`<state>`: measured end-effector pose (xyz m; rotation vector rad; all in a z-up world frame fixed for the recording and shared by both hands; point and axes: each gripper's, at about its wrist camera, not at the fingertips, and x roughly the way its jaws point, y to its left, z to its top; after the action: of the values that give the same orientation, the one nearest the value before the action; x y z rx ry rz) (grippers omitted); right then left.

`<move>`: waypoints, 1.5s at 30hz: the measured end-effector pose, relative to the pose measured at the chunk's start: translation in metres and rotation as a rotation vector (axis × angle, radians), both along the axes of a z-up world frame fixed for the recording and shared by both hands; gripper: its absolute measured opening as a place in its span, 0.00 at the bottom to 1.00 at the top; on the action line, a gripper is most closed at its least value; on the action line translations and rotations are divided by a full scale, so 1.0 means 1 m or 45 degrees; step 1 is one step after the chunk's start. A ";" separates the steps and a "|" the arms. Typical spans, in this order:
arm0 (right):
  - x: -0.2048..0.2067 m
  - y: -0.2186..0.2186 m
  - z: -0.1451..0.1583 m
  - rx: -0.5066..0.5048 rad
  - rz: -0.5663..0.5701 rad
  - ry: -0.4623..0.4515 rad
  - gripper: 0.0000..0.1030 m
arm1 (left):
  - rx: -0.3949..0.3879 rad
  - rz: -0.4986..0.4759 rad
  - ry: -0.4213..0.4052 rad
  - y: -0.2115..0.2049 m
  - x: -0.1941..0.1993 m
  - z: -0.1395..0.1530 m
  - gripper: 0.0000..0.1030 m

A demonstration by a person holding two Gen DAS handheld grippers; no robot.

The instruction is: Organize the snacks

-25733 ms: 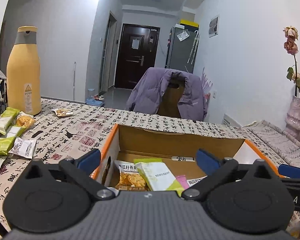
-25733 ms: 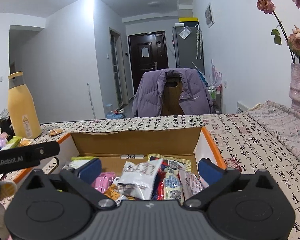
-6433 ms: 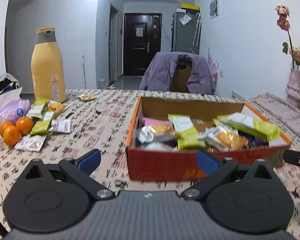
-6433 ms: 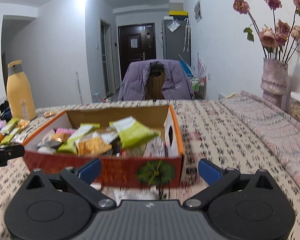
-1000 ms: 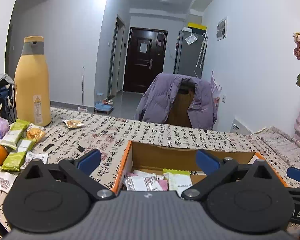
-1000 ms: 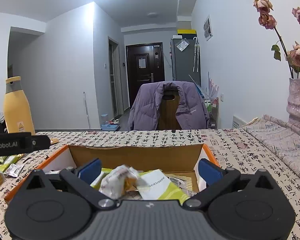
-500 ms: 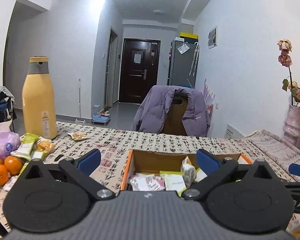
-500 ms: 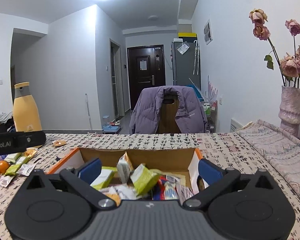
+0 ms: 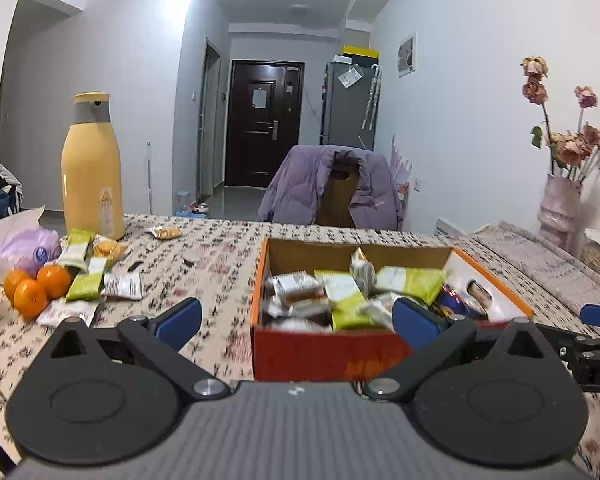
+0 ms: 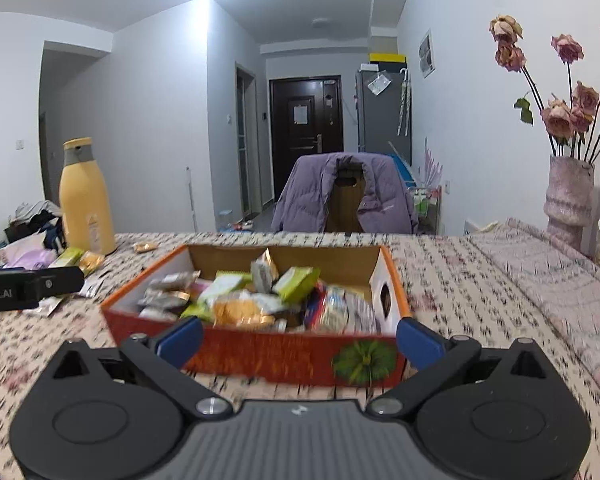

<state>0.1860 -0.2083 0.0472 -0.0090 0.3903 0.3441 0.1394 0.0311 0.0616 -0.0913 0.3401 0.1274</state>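
Note:
An orange-red cardboard box (image 9: 324, 350) full of mixed snack packets (image 9: 344, 292) sits on the patterned tablecloth; it also shows in the right wrist view (image 10: 284, 350). My left gripper (image 9: 296, 318) is open and empty, pulled back just in front of the box's near wall. My right gripper (image 10: 298, 336) is open and empty, also just in front of the box. Several loose snack packets (image 9: 86, 280) lie on the table left of the box.
A tall yellow bottle (image 9: 92, 168), oranges (image 9: 36, 290) and a tissue pack (image 9: 20, 248) stand at the left. A vase of dried roses (image 10: 568, 204) stands at the right. A chair with a purple jacket (image 9: 332, 190) is behind the table.
Both grippers have drawn back and lifted away from the box, so its whole front wall now shows. The packets inside have shifted.

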 end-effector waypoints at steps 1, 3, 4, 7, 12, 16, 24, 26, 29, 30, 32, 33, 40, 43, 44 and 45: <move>-0.003 -0.001 -0.002 -0.001 0.001 0.008 1.00 | 0.001 -0.003 0.002 0.000 -0.006 -0.002 1.00; -0.013 -0.004 -0.006 0.000 0.004 0.024 1.00 | -0.001 -0.011 0.011 -0.001 -0.017 -0.006 1.00; -0.018 -0.006 -0.008 0.002 0.006 0.031 1.00 | -0.003 -0.017 0.016 -0.002 -0.021 -0.008 1.00; -0.032 -0.009 -0.013 0.009 0.012 0.051 1.00 | -0.010 -0.024 0.038 -0.005 -0.035 -0.016 1.00; -0.045 -0.013 -0.021 0.004 0.022 0.086 1.00 | -0.017 -0.036 0.089 -0.007 -0.051 -0.031 1.00; -0.051 -0.016 -0.026 0.005 0.015 0.110 1.00 | -0.020 -0.042 0.115 -0.009 -0.058 -0.039 1.00; -0.059 -0.017 -0.028 0.007 0.000 0.123 1.00 | -0.009 -0.062 0.131 -0.013 -0.064 -0.043 1.00; -0.060 -0.017 -0.029 0.005 -0.003 0.130 1.00 | -0.007 -0.066 0.133 -0.015 -0.065 -0.043 1.00; -0.061 -0.016 -0.030 0.001 -0.001 0.136 1.00 | -0.002 -0.073 0.135 -0.017 -0.066 -0.044 1.00; -0.062 -0.016 -0.030 0.000 0.001 0.136 1.00 | 0.001 -0.077 0.134 -0.019 -0.067 -0.043 1.00; -0.062 -0.016 -0.030 0.000 0.002 0.136 1.00 | 0.002 -0.082 0.132 -0.020 -0.067 -0.043 1.00; -0.062 -0.016 -0.030 -0.001 0.002 0.137 1.00 | 0.003 -0.084 0.131 -0.020 -0.067 -0.043 1.00; -0.062 -0.016 -0.030 -0.001 0.002 0.138 1.00 | 0.004 -0.087 0.131 -0.021 -0.068 -0.043 1.00; -0.062 -0.016 -0.030 -0.002 0.001 0.138 1.00 | 0.004 -0.088 0.131 -0.021 -0.068 -0.043 1.00; -0.062 -0.016 -0.030 -0.002 0.002 0.139 1.00 | 0.004 -0.089 0.131 -0.021 -0.069 -0.043 1.00; -0.062 -0.016 -0.030 -0.002 0.001 0.139 1.00 | 0.004 -0.090 0.131 -0.021 -0.069 -0.043 1.00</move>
<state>0.1235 -0.2242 0.0168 0.0078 0.4988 0.3462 0.0707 0.0099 0.0189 -0.0695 0.4453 0.0625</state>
